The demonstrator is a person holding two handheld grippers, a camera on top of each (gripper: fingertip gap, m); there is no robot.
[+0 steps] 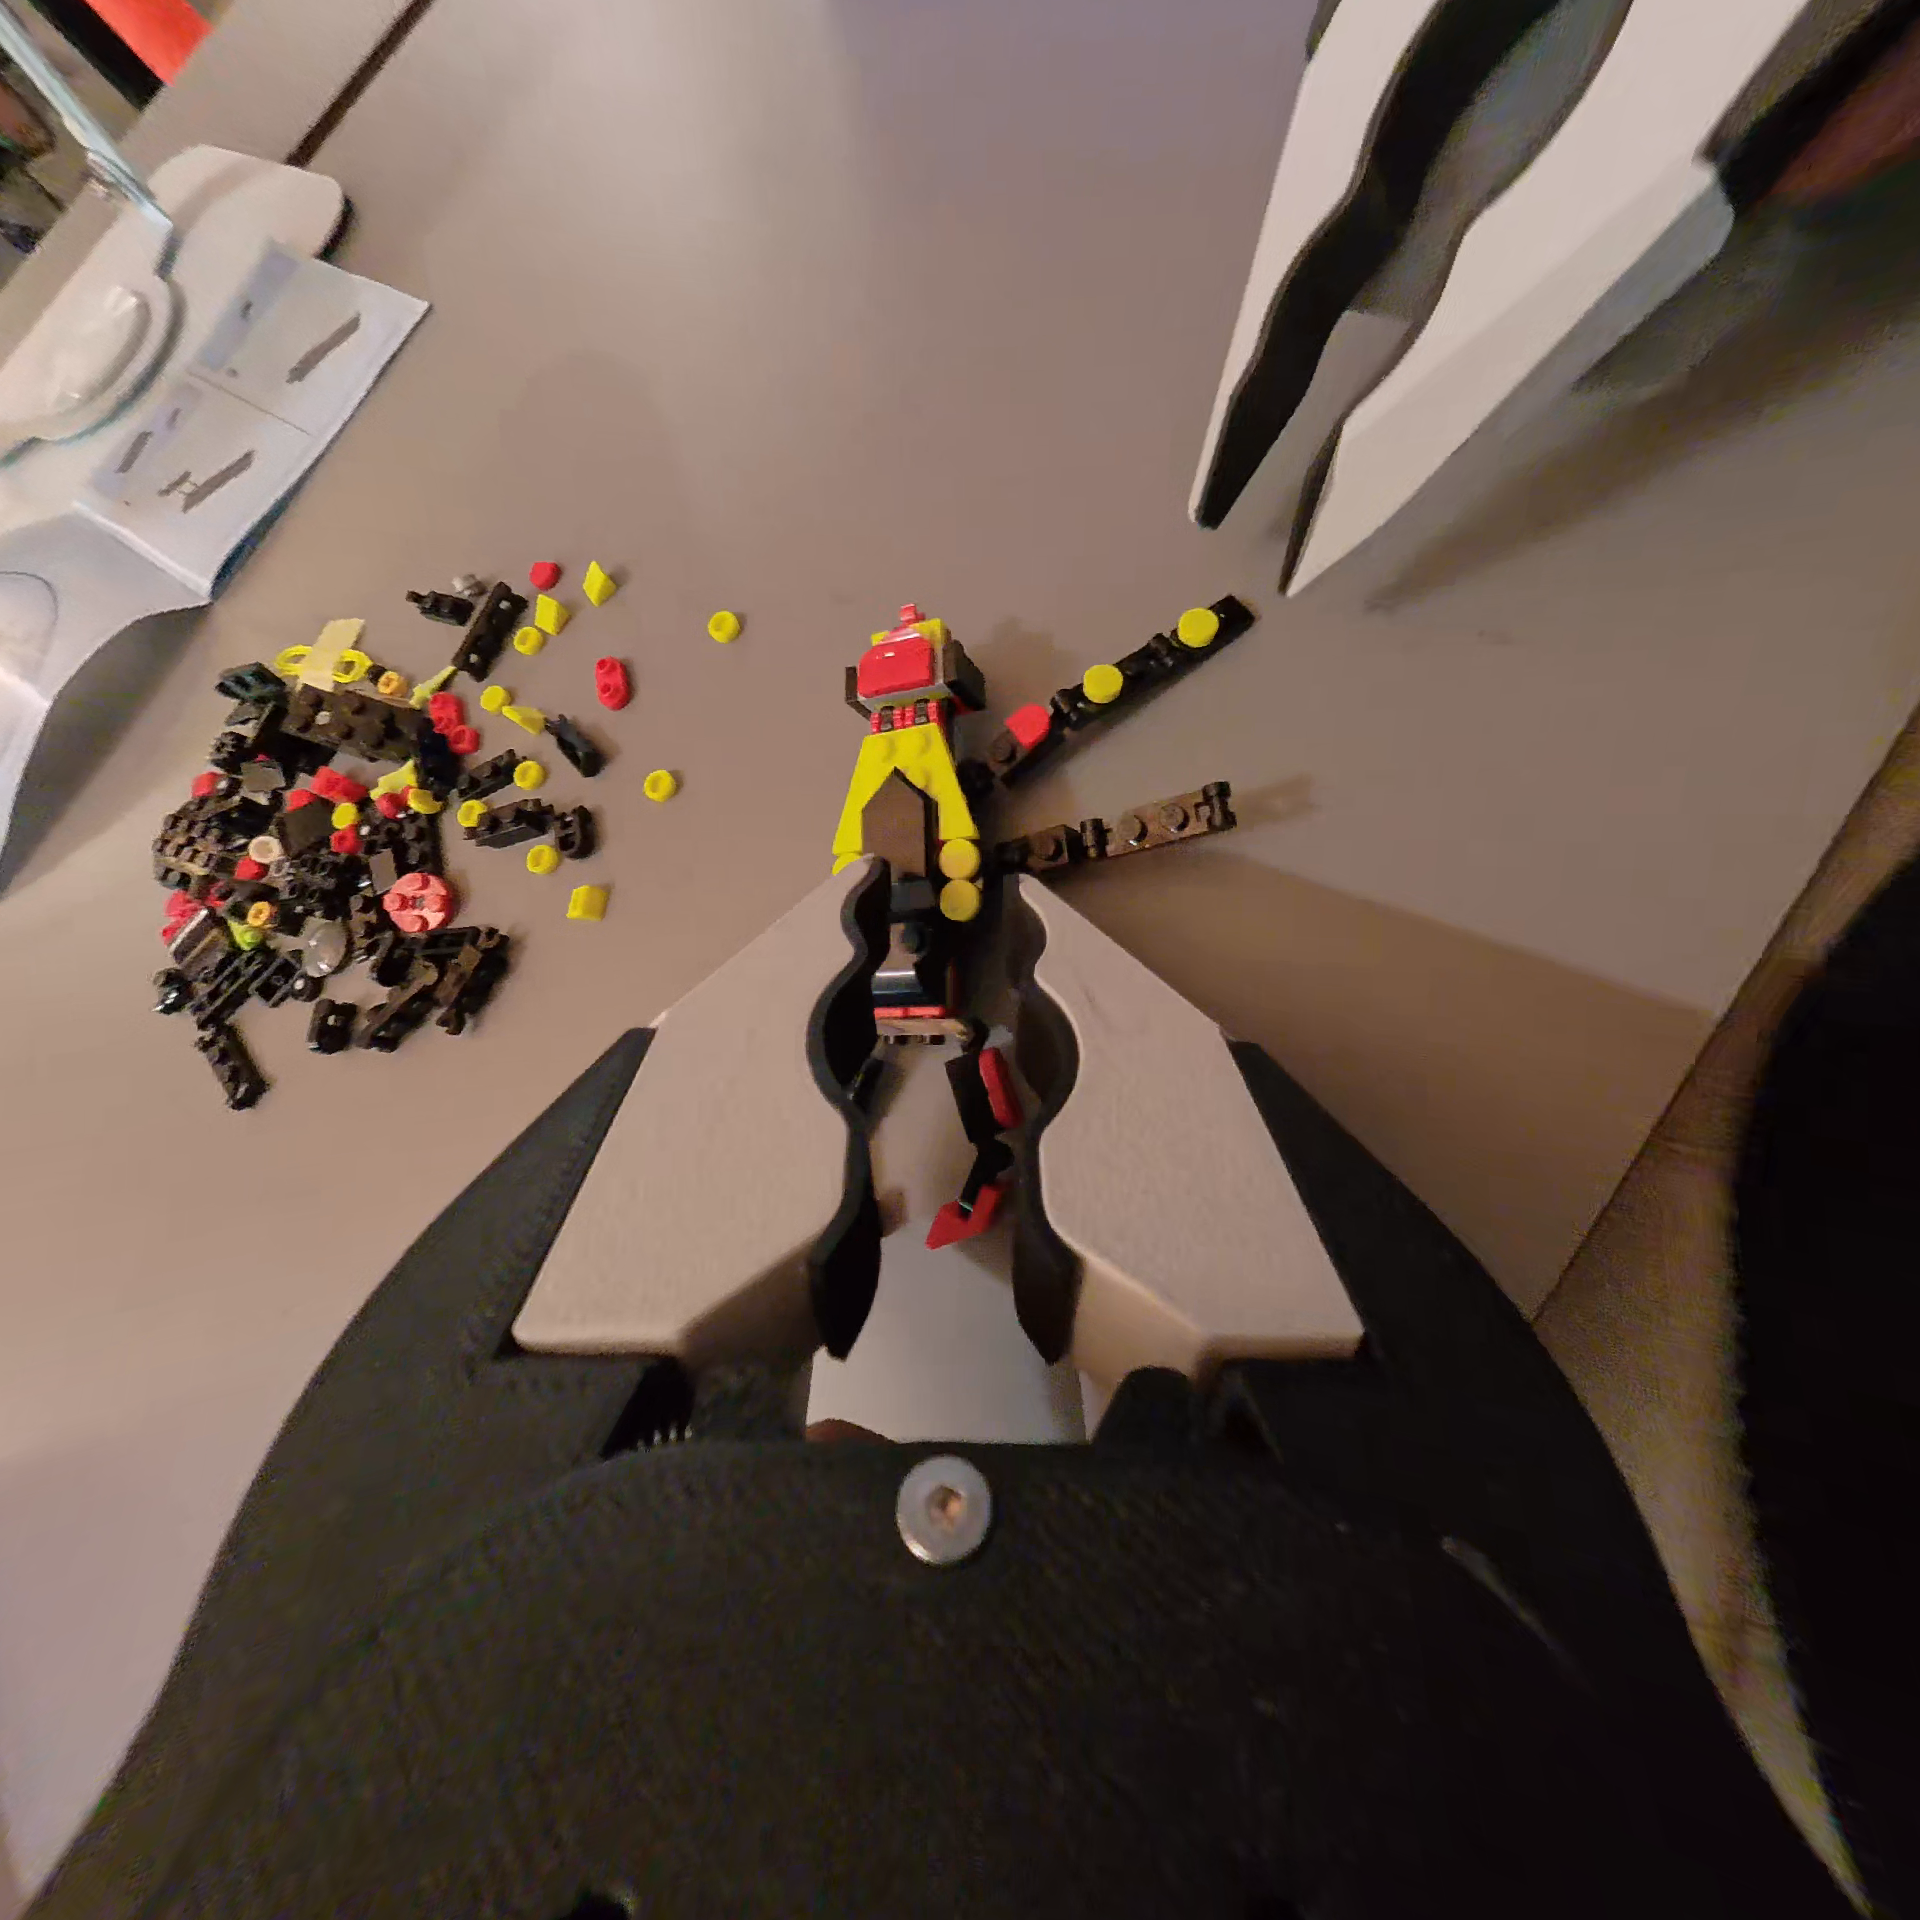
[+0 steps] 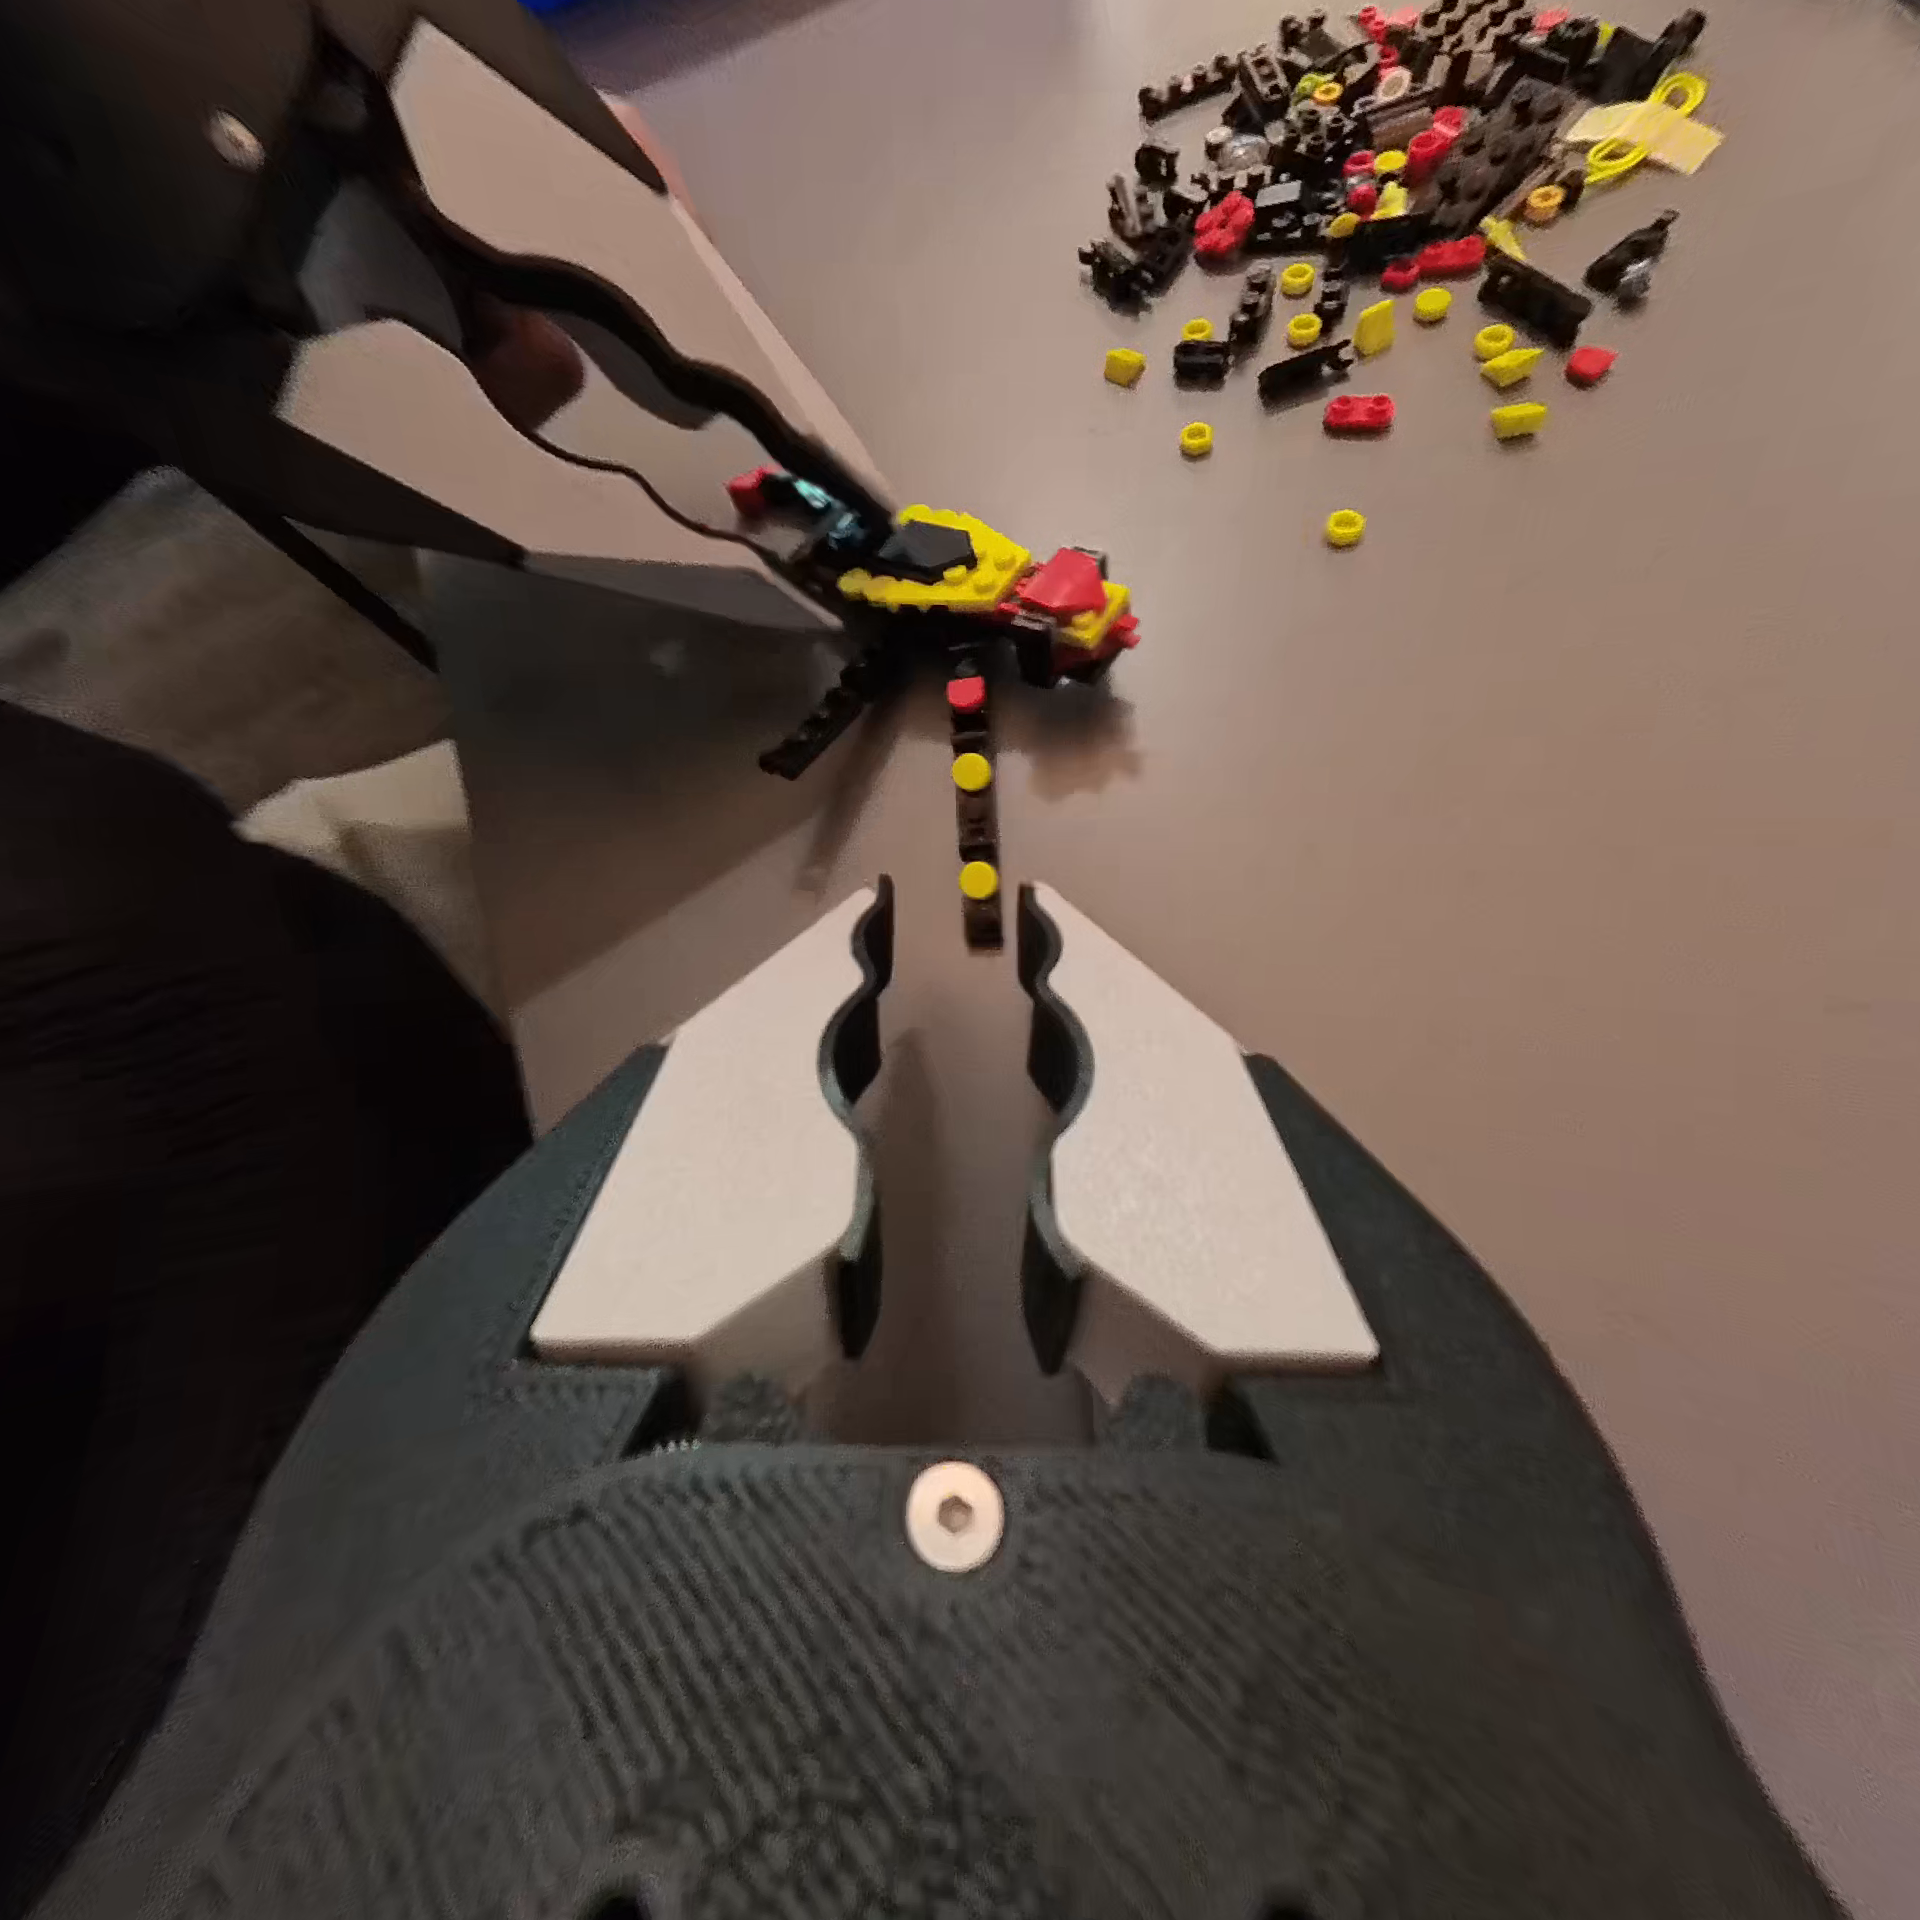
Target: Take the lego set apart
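A yellow, red and black lego model [image 1: 902, 769] lies on the grey table. My left gripper [image 1: 943, 883] is shut on its rear body, and its red and black tail shows between my fingers. Two black wing strips stick out to the right: one with yellow studs [image 1: 1132, 665], one plain [image 1: 1132, 831]. My right gripper [image 1: 1257, 540] hovers beyond them with its jaws a little apart. In the right wrist view my right gripper [image 2: 956, 902] is open, with the end of the studded strip [image 2: 975, 821] between its tips, not touching them. The model [image 2: 966, 571] lies ahead, held by the left gripper [image 2: 831, 561].
A pile of loose black, red and yellow pieces [image 1: 332, 831] lies left of the model; it also shows in the right wrist view [image 2: 1403, 187]. An instruction booklet [image 1: 239, 416] and clear packaging [image 1: 83, 343] lie at the far left. A person's dark sleeve [image 1: 1849, 1351] is beside the table edge. Tip to tip, the grippers are about 8 centimetres apart.
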